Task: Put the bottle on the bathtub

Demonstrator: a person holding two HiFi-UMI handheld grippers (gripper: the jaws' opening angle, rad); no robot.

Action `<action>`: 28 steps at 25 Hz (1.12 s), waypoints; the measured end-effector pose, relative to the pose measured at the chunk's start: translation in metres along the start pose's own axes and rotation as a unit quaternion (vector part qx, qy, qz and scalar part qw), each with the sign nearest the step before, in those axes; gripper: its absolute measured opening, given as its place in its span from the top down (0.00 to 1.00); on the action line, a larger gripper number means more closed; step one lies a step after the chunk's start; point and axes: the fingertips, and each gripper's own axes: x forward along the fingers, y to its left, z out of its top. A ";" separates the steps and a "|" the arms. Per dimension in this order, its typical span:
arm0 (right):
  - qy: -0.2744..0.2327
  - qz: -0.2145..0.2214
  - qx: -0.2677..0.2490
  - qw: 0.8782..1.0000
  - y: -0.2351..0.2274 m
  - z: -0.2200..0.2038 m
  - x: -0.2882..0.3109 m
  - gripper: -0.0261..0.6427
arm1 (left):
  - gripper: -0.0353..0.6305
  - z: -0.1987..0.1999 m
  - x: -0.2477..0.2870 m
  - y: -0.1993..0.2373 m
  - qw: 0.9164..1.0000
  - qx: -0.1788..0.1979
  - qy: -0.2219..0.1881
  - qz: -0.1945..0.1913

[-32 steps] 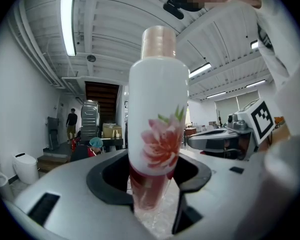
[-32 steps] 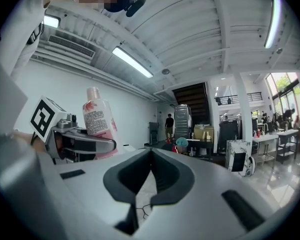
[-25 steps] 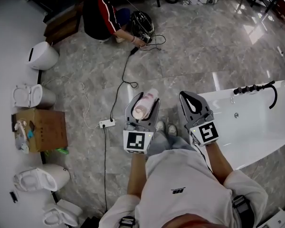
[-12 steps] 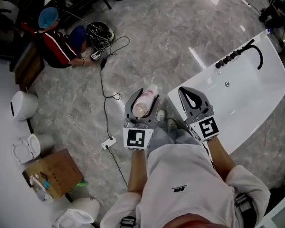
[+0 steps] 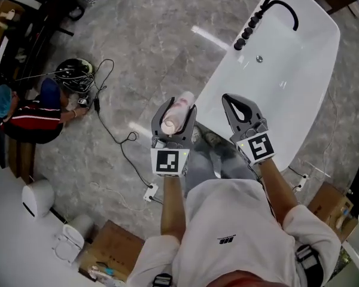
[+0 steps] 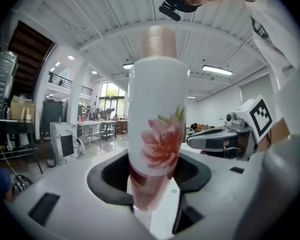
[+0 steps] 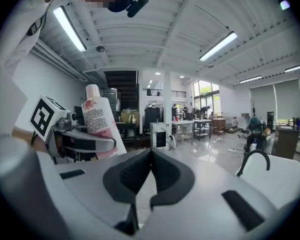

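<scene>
My left gripper point(image 5: 174, 113) is shut on a white bottle point(image 5: 177, 111) with a pink flower print and a pale pink cap, held upright above the floor. In the left gripper view the bottle point(image 6: 157, 119) stands tall between the jaws and fills the middle. My right gripper point(image 5: 240, 107) is shut with nothing in it, and hangs over the near rim of the white bathtub point(image 5: 293, 82). The right gripper view shows its jaws pressed together point(image 7: 150, 176), with the bottle point(image 7: 101, 121) off to the left and the tub's black spout point(image 7: 254, 159) at the right.
A black faucet set point(image 5: 260, 17) sits at the tub's far end. A person point(image 5: 30, 118) crouches on the grey marble floor point(image 5: 137, 46) at the left beside a black cable point(image 5: 116, 139) and power strip point(image 5: 149, 191). Cardboard boxes point(image 5: 113, 250) and white toilets point(image 5: 39, 197) lie at the lower left.
The view has swung right: the bathtub now lies ahead and closer, and the crouching person has slid to the far left. Both grippers keep their hold and pose.
</scene>
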 end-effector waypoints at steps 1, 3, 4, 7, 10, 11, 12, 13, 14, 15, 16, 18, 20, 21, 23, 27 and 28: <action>0.006 -0.015 0.004 1.000 -0.012 -0.011 0.002 0.97 | 0.60 -0.008 0.015 -0.001 1.000 0.002 0.005 -0.014; 0.017 -0.042 0.013 0.999 -0.033 -0.029 0.006 0.97 | 0.60 -0.023 0.043 -0.004 0.999 0.009 0.018 -0.041; 0.020 -0.054 0.016 0.998 -0.043 -0.037 0.008 0.97 | 0.60 -0.031 0.056 -0.006 0.998 0.011 0.024 -0.053; 0.029 -0.081 0.024 0.996 -0.069 -0.062 0.012 0.97 | 0.60 -0.054 0.090 -0.011 0.996 0.011 0.044 -0.077; 0.036 -0.102 0.036 0.994 -0.089 -0.085 0.017 0.97 | 0.60 -0.078 0.120 -0.016 0.994 0.012 0.056 -0.094; 0.036 -0.107 0.040 0.993 -0.094 -0.093 0.019 0.97 | 0.60 -0.086 0.130 -0.018 0.993 0.012 0.058 -0.100; 0.036 -0.112 0.043 0.992 -0.099 -0.101 0.022 0.97 | 0.60 -0.093 0.139 -0.021 0.993 0.013 0.059 -0.106; 0.037 -0.117 0.046 0.991 -0.105 -0.111 0.024 0.97 | 0.60 -0.101 0.149 -0.023 0.992 0.013 0.062 -0.112; 0.040 -0.122 0.050 0.991 -0.110 -0.121 0.027 0.97 | 0.60 -0.109 0.159 -0.026 0.991 0.015 0.064 -0.118; 0.043 -0.126 0.054 0.990 -0.116 -0.132 0.029 0.97 | 0.60 -0.118 0.169 -0.028 0.990 0.018 0.068 -0.123; 0.045 -0.131 0.059 0.989 -0.122 -0.143 0.031 0.97 | 0.60 -0.126 0.179 -0.031 0.989 0.021 0.072 -0.128; 0.049 -0.137 0.066 0.987 -0.133 -0.163 0.035 0.97 | 0.60 -0.143 0.197 -0.037 0.987 0.027 0.078 -0.137; 0.053 -0.142 0.069 0.986 -0.142 -0.181 0.038 0.97 | 0.60 -0.159 0.213 -0.042 0.985 0.031 0.084 -0.146; 0.055 -0.144 0.070 0.985 -0.147 -0.189 0.040 0.97 | 0.60 -0.168 0.221 -0.044 0.984 0.032 0.086 -0.150; 0.058 -0.150 0.071 0.985 -0.157 -0.205 0.045 0.97 | 0.60 -0.184 0.238 -0.047 0.983 0.034 0.092 -0.157; 0.060 -0.161 0.087 0.981 -0.171 -0.239 0.051 0.97 | 0.60 -0.220 0.263 -0.055 0.979 0.037 0.107 -0.167; 0.064 -0.161 0.091 0.981 -0.174 -0.247 0.052 0.97 | 0.60 -0.229 0.270 -0.057 0.979 0.038 0.109 -0.168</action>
